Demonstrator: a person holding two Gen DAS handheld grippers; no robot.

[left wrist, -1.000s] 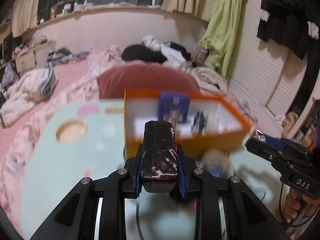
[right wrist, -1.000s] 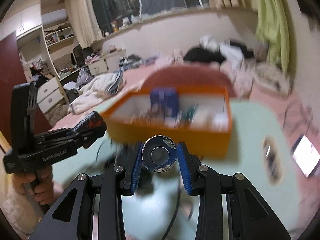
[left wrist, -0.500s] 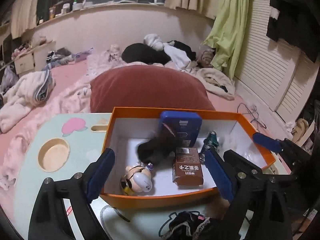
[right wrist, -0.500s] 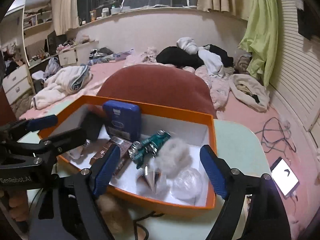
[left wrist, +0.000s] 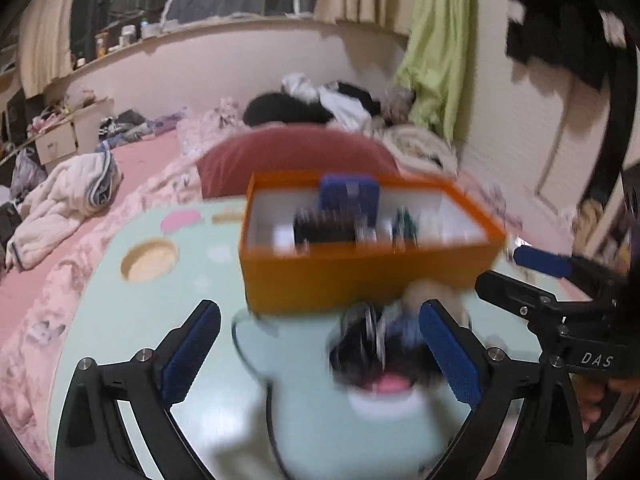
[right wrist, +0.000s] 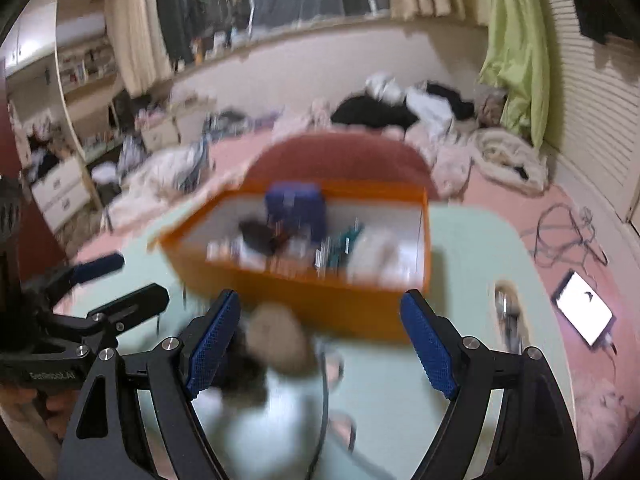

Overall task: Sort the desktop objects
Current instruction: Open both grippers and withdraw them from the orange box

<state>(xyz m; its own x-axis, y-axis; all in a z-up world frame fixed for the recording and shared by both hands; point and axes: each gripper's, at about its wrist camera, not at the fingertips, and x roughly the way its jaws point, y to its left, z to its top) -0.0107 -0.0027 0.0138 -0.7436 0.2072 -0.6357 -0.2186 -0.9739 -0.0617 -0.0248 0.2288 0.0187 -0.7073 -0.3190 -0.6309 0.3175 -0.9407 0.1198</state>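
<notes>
Your left gripper [left wrist: 320, 354] is opening wide and empty; your right gripper [right wrist: 320, 346] stands open, gripping nothing. Both hang just short of the orange box [left wrist: 360, 280] on the mint table [left wrist: 160, 320], blurred clutter [left wrist: 380, 352] below them.

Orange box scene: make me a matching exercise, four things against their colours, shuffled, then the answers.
Things:
1. box
2. cushion behind the box
3. table top
4. hanging cloth by the wall

Colours:
A. pale mint green
B. orange
C. lime green
D. dark red

Pairs: 1-B, 2-D, 3-A, 4-C
</notes>
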